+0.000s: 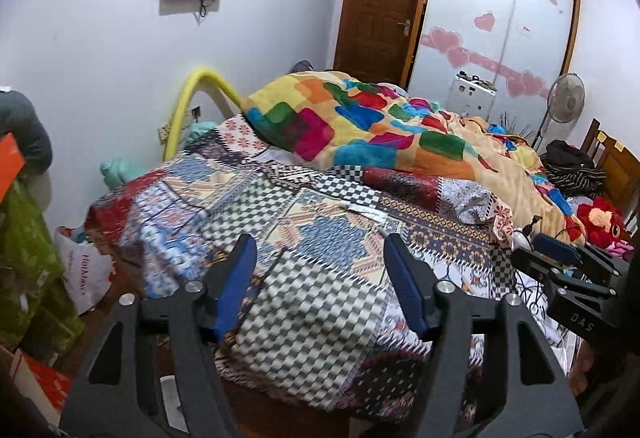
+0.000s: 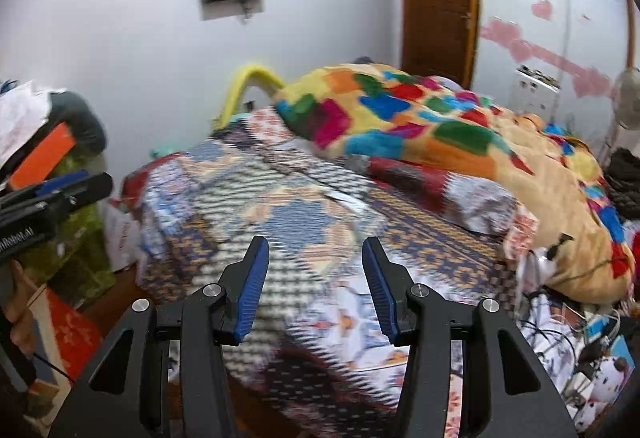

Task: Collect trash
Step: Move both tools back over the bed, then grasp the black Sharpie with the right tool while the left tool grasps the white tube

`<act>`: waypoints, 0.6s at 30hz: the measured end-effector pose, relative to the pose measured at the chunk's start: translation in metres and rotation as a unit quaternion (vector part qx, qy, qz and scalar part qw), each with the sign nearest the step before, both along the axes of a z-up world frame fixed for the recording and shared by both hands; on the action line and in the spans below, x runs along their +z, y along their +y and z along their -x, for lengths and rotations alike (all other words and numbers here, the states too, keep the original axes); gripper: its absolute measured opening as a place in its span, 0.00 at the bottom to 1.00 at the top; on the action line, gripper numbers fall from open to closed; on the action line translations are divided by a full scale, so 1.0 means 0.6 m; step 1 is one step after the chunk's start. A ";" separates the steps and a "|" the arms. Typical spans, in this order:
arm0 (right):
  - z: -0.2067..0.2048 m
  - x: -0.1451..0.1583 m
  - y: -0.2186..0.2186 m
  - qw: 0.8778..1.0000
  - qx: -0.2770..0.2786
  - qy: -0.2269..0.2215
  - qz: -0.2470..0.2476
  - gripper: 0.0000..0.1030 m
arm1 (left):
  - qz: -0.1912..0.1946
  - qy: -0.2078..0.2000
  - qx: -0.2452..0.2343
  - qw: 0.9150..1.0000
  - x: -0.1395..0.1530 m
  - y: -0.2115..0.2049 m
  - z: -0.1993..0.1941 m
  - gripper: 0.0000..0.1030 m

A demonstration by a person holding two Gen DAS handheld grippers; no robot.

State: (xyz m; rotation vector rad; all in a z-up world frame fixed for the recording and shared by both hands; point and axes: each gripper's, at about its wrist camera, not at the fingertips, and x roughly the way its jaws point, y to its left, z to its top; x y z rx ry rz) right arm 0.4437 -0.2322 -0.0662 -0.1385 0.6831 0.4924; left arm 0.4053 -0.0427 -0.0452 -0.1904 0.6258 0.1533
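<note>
The left gripper [image 1: 320,250] hangs above a patchwork bedspread [image 1: 280,238] with its blue-padded jaws spread wide and nothing between them. The right gripper [image 2: 316,258] is beside it, jaws parted less widely and likewise empty; in the left wrist view it shows at the far right edge. No piece of trash can be made out for certain; a thin pale strip [image 1: 366,212] lies flat on the bedspread just beyond the left gripper's tips, too small to identify. Behind it a quilt of bright colour blocks [image 1: 360,122] is heaped across the bed. A yellow curved tube [image 1: 192,102] rises at the bed's far corner against the white wall. A white plastic bag [image 1: 86,270] sits on the floor at the left of the bed, beside green boxes [image 1: 28,258].
</note>
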 end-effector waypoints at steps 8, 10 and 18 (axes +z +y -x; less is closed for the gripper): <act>-0.085 -0.061 -0.064 0.998 -0.038 0.041 0.018 0.44 | 0.006 0.045 -0.031 0.998 -0.073 -0.041 -0.130 0.68; -0.106 -0.083 -0.066 0.997 -0.036 0.056 0.026 0.44 | 0.007 0.056 -0.031 0.998 -0.098 -0.047 -0.169 0.68; -0.186 -0.189 -0.034 0.992 -0.010 0.113 0.047 0.44 | 0.001 0.096 -0.045 0.994 -0.194 -0.046 -0.294 0.68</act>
